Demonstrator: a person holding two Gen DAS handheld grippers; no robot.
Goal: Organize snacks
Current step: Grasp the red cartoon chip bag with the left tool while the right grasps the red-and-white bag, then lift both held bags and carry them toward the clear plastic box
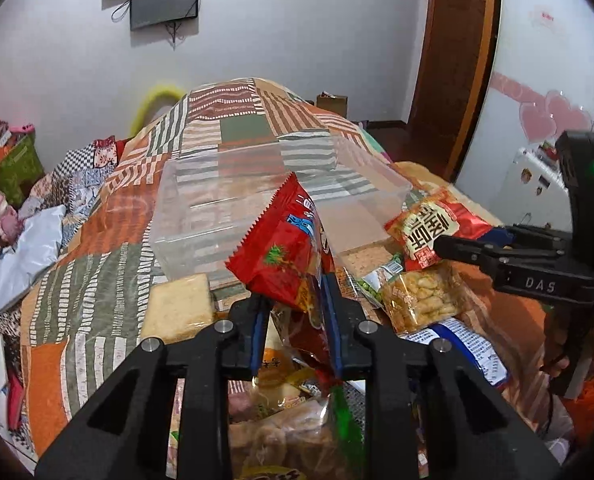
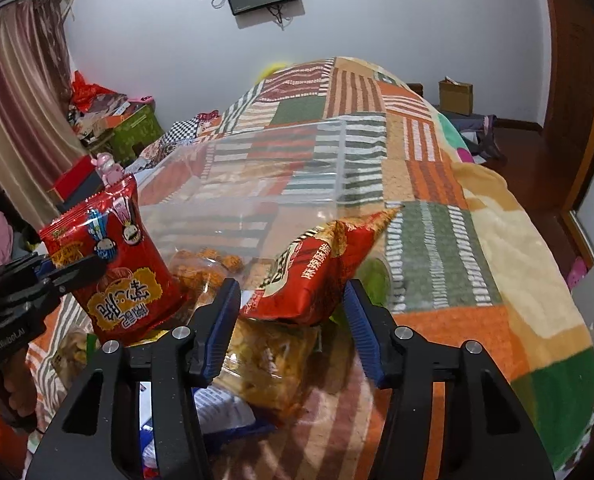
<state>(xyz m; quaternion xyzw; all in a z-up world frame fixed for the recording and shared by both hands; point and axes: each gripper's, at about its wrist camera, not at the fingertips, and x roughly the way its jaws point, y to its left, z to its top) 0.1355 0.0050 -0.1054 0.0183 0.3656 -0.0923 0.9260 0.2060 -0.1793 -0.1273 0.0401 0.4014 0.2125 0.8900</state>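
My left gripper (image 1: 293, 304) is shut on a red snack bag with cartoon figures (image 1: 281, 248) and holds it up in front of a clear plastic box (image 1: 201, 208) on the bed. The same bag shows in the right wrist view (image 2: 117, 264), held by the left gripper (image 2: 77, 270). My right gripper (image 2: 293, 300) is open, its blue pads on either side of a red and gold snack bag (image 2: 317, 276) that rests on a pile. In the left wrist view the right gripper (image 1: 441, 246) reaches to that bag (image 1: 429, 228).
A pile of snack packs lies on the patchwork bedspread (image 1: 97, 264): a pale cracker pack (image 1: 177, 308), a clear bag of yellow puffs (image 1: 421, 296), a blue and white pack (image 1: 465, 348). The clear box (image 2: 257, 184) stands beyond the pile. A wooden door (image 1: 453, 60) is at right.
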